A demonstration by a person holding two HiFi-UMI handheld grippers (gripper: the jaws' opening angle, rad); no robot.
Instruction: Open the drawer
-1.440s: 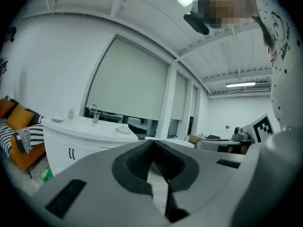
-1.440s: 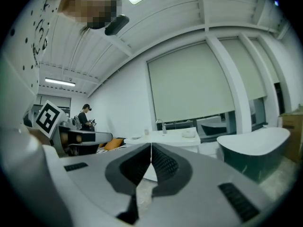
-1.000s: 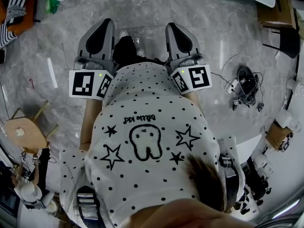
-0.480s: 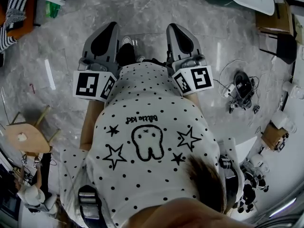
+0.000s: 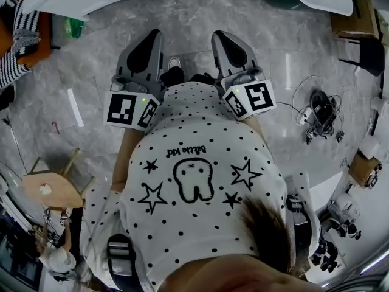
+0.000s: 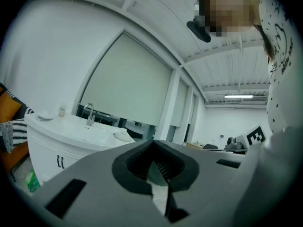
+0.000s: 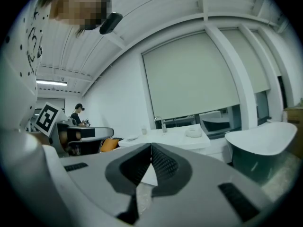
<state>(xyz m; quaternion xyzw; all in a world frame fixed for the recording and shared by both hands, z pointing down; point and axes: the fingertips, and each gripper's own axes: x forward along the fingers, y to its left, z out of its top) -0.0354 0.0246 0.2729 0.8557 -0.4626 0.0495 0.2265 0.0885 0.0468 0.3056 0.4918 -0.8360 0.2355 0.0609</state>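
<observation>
1. While the head view looks down over the wearer's dotted shirt (image 5: 194, 181) and shows both grippers only from behind, the gripper views face the jaws. The left gripper (image 6: 152, 142) has its ribbed pads pressed together at the tip with nothing between them. The right gripper (image 7: 151, 146) is clenched on nothing in the same way.
2. The left gripper view alone shows the white vanity cabinet (image 6: 49, 148) from the front, with a faucet (image 6: 88, 112) on its top and two dark handles (image 6: 60, 162) on its face. The drawer cannot be told apart from that face. The cabinet stands well apart from both grippers, ahead and to the left.
3. The right gripper view alone shows a second person (image 7: 78, 113) far off at the left and a white bathtub (image 7: 260, 141) at the right.
4. The head view alone shows a tangle of cables (image 5: 322, 111), a wooden stool (image 5: 51, 190) and cardboard boxes (image 5: 352, 14).
5. Compared with the earlier head frames, the cabinet edge with its handles now enters at the top left, and the stool sits lower and further right. Both grippers remain closed and side by side.
6. The floor (image 5: 91, 72) is grey and marbled. Pale roller blinds (image 6: 128, 84) cover the windows under a white beamed ceiling.
</observation>
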